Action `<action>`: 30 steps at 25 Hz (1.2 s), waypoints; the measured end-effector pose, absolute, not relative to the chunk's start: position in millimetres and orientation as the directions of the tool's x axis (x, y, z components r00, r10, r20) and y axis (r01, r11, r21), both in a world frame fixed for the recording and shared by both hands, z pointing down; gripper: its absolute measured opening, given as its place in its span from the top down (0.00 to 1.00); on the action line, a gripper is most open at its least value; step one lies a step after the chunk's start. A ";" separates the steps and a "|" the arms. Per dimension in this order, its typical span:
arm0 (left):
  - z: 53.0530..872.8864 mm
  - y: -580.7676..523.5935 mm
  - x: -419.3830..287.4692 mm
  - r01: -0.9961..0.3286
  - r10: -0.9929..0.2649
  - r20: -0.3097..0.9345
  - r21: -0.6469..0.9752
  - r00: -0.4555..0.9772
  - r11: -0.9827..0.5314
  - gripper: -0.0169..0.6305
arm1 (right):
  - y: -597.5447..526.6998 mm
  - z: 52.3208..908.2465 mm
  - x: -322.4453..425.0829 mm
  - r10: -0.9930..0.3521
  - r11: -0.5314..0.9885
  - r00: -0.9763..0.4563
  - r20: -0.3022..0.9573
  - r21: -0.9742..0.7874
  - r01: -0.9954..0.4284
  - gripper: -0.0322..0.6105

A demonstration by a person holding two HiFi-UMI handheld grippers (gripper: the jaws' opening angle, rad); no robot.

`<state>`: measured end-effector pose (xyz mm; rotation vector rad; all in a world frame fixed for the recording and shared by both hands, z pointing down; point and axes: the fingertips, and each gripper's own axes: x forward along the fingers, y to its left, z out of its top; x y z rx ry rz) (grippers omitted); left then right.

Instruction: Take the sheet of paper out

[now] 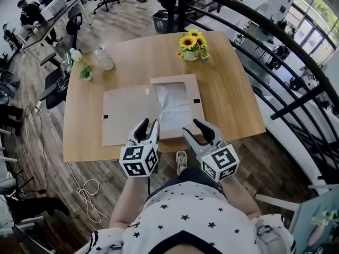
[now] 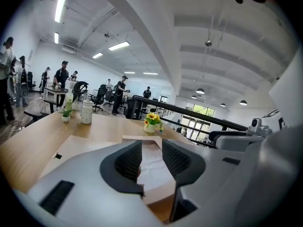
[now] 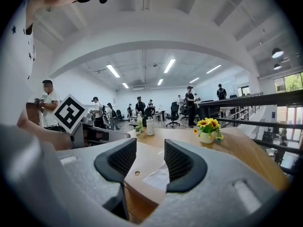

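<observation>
One creased white sheet of paper [image 1: 174, 106] lies near both spread hand-held grippers [image 1: 149, 123] [image 1: 192, 126].

Desk [image 1: 233, 105] is pale wood w/ a smooth matt finish, card folder [image 1: 127, 115] dull tan, sheet of paper [image 1: 175, 107] white & creased, left tool [image 1: 150, 123] & right tool [image 1: 197, 125] matt grey plastic w/ black ribbed pads [image 2: 129, 161], floor [image 1: 47, 168] dark wood planks.

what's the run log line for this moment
left gripper: open, empty | right gripper: open, empty | sheet of paper: lying in open cardboard folder, untouched | stage: not yet taken out
</observation>
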<state>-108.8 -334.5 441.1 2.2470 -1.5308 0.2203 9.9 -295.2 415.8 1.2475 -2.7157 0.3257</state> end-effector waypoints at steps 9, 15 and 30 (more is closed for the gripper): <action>461.1 -400.6 -96.6 -0.920 -0.828 0.407 0.237 0.386 -0.312 0.77 | -357.0 426.1 14.9 -0.704 0.654 -0.669 0.241 -0.147 -0.742 0.69; 477.8 -433.9 -88.6 -0.920 -0.801 0.455 0.228 0.389 -0.318 0.77 | -386.7 434.8 17.2 -0.687 0.662 -0.678 0.262 -0.162 -0.732 0.69; 566.5 -476.9 -81.4 -0.922 -0.635 0.675 0.205 0.377 -0.329 0.77 | -442.8 458.6 12.8 -0.654 0.668 -0.695 0.299 -0.202 -0.716 0.69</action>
